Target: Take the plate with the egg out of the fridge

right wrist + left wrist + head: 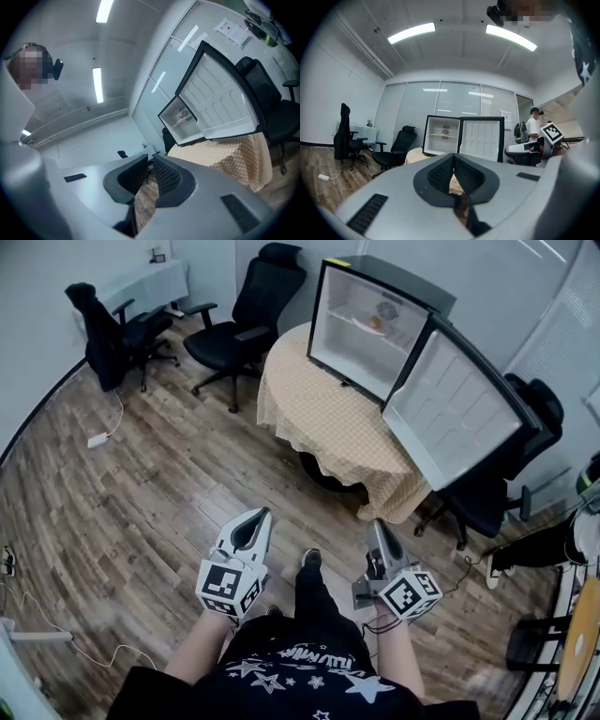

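The fridge (337,338) stands on a round surface (309,404) draped in a checked cloth, its door (455,409) swung wide open. The plate with the egg (375,322) sits on the upper shelf inside, well apart from both grippers. The left gripper (265,513) and right gripper (377,522) are held low over the wooden floor (141,484), pointing toward the surface. In the left gripper view the jaws meet at their tips with nothing between them. In the right gripper view the jaws are all but together – only a thin slit shows – and they grip nothing. Black office chairs (239,310) stand beside the surface.
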Tool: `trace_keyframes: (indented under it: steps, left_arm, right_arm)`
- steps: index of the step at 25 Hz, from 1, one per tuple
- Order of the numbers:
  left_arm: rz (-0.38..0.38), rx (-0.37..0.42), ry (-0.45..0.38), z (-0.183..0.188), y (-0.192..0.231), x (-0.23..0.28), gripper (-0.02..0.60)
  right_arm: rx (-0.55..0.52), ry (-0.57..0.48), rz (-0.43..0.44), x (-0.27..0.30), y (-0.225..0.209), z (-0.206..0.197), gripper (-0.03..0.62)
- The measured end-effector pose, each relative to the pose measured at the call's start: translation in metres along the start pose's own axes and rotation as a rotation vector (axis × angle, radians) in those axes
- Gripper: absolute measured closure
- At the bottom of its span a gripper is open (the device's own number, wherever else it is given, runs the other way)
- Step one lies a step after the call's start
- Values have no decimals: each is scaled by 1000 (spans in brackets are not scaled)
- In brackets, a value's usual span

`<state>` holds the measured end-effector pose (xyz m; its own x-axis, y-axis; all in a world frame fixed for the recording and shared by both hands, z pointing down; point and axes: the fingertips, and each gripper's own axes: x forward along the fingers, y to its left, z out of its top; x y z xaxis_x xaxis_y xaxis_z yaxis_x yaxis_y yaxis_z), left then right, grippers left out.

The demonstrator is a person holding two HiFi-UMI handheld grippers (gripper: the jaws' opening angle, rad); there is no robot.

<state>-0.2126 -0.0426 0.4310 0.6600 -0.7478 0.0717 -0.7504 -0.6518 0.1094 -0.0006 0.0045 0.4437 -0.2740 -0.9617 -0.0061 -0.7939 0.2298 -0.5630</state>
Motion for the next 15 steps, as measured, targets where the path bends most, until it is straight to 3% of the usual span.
trace_keyframes:
  steps: [7, 15]
  left_arm:
    - [69, 17, 22, 2, 30, 24, 574]
    - [69, 37, 22, 18, 59, 89, 574]
  right_arm:
    - [29, 39, 69, 63, -12, -1, 542]
    - [59, 41, 77, 133, -43, 19, 542]
